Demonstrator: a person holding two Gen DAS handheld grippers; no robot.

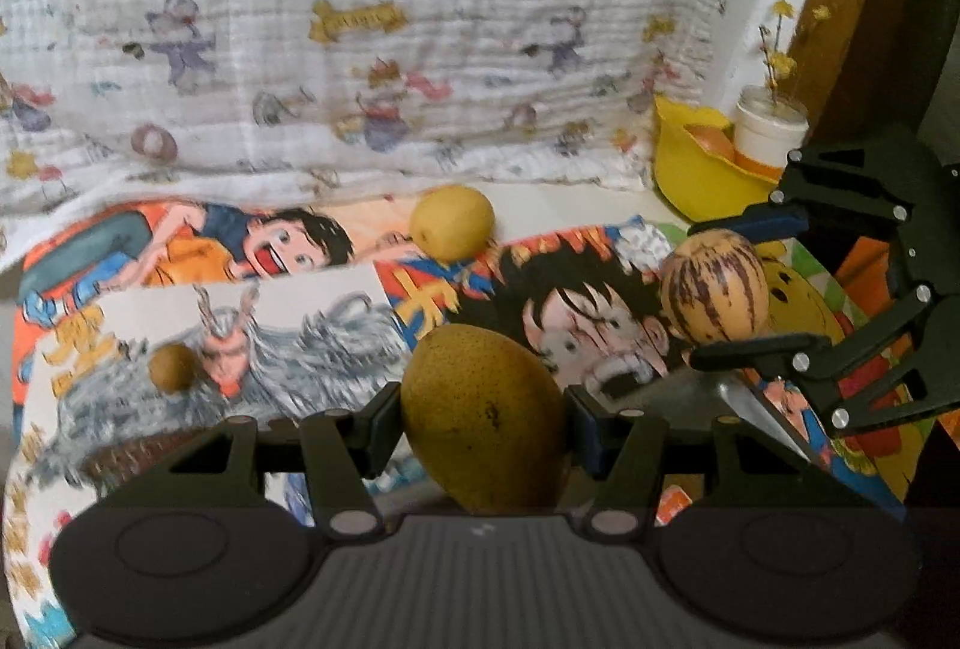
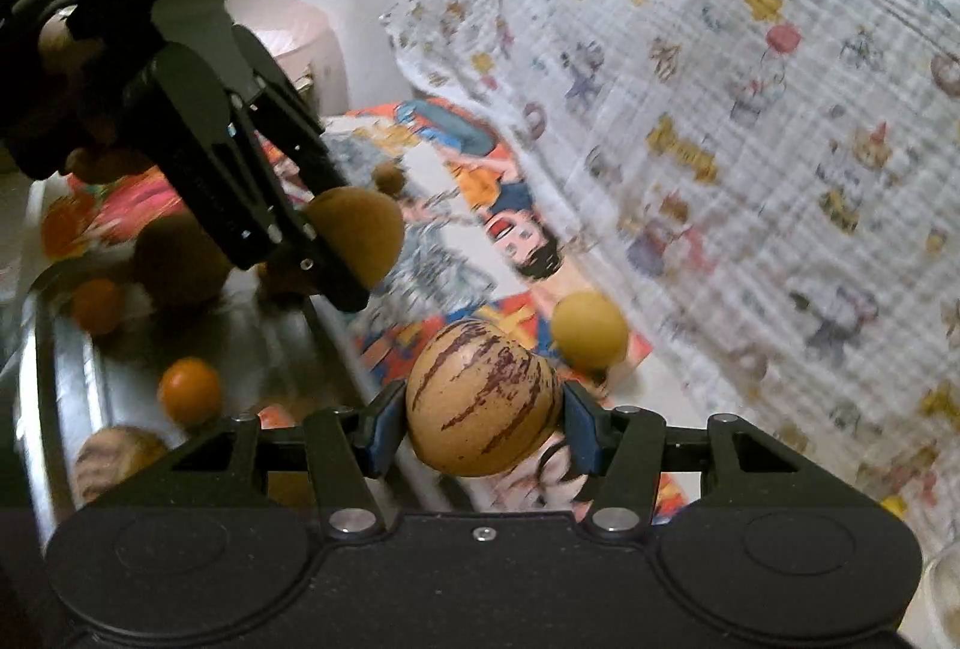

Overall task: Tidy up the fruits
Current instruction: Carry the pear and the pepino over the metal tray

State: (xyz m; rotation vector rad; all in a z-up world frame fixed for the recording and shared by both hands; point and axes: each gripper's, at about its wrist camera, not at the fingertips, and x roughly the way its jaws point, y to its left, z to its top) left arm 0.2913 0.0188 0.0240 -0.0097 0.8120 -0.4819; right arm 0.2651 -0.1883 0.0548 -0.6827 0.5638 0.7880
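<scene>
My left gripper (image 1: 483,418) is shut on a brown-yellow pear (image 1: 480,409); it also shows in the right wrist view (image 2: 336,259) holding the pear (image 2: 360,235) above a metal tray (image 2: 270,337). My right gripper (image 2: 483,418) is shut on a striped pepino melon (image 2: 483,397); in the left wrist view the right gripper (image 1: 732,283) holds the melon (image 1: 714,289) at the right. A yellow pear (image 1: 453,223) and a small brown fruit (image 1: 172,367) lie on the cartoon cloth (image 1: 312,313).
The tray holds oranges (image 2: 189,391), a brown fruit (image 2: 180,259) and another striped melon (image 2: 114,460). A yellow bowl (image 1: 690,169) and a white cup with yellow flowers (image 1: 771,124) stand at the back right. A patterned blanket (image 1: 360,19) hangs behind.
</scene>
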